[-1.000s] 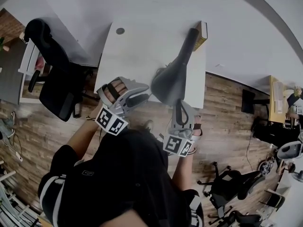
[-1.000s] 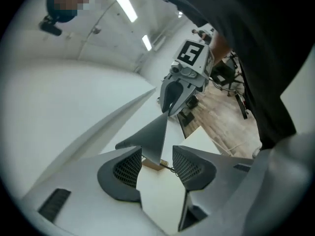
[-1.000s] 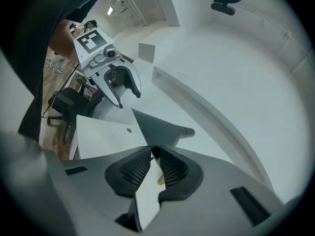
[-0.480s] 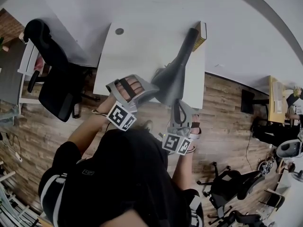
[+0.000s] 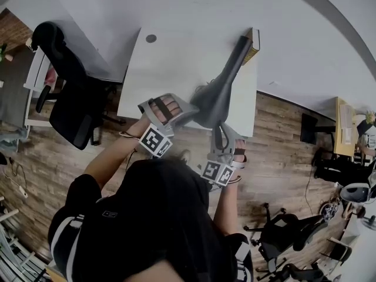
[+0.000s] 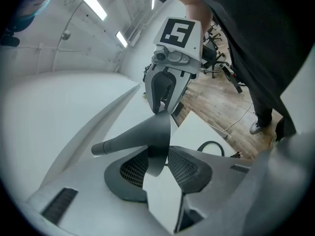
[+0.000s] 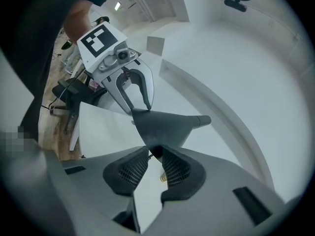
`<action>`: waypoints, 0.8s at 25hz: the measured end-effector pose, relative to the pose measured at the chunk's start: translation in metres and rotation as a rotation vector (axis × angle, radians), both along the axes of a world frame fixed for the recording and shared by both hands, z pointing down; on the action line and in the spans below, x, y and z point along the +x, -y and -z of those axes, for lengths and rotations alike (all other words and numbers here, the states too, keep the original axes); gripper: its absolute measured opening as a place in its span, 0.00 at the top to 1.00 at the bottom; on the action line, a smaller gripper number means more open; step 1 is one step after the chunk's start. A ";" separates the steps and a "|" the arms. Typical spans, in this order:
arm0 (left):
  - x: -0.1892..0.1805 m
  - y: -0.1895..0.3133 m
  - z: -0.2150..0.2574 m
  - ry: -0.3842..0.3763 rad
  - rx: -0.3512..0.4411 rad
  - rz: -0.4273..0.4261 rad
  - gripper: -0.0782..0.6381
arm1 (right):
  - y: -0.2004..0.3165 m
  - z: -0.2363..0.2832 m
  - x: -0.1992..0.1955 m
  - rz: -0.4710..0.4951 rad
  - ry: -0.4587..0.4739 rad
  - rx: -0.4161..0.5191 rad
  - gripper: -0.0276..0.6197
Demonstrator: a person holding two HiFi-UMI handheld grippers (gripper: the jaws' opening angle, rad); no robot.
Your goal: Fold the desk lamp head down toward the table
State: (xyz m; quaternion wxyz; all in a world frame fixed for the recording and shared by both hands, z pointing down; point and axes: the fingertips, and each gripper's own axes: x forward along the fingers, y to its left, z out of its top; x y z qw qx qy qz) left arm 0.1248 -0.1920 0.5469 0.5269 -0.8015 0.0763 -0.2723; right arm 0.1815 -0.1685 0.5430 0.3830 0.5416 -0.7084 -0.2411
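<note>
The dark, cone-shaped lamp head [image 5: 211, 98] hangs over the white table's [image 5: 158, 69] near edge. Its arm [image 5: 235, 57] runs up to a base at the far right corner. My left gripper [image 5: 190, 109] meets the head's rim from the left and my right gripper [image 5: 220, 127] meets it from the near side. In the left gripper view the rim [image 6: 153, 151] runs down between the pads of the left gripper [image 6: 157, 165], which touch it. The right gripper [image 7: 155, 156] likewise pinches the head's [image 7: 162, 124] edge. Both sets of jaws are opening.
A black office chair [image 5: 70, 98] stands left of the table. More chairs [image 5: 282, 234] sit on the wood floor at lower right. A round grommet [image 5: 151, 38] marks the table's far left. A dark cable [image 6: 211, 146] loops at the table edge.
My left gripper has swung right from beside the lamp onto the head's rim. The right gripper has stayed at the head, and both have moved with it.
</note>
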 end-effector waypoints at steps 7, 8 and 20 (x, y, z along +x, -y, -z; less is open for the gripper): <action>0.003 0.016 -0.029 0.059 0.088 0.008 0.69 | 0.015 -0.029 0.004 -0.001 -0.012 -0.008 0.78; 0.003 0.018 -0.032 0.068 0.091 0.009 0.69 | 0.017 -0.033 0.005 -0.002 -0.027 -0.009 0.78; 0.009 0.032 -0.053 0.104 0.082 0.020 0.70 | 0.033 -0.053 0.011 -0.013 -0.059 -0.012 0.76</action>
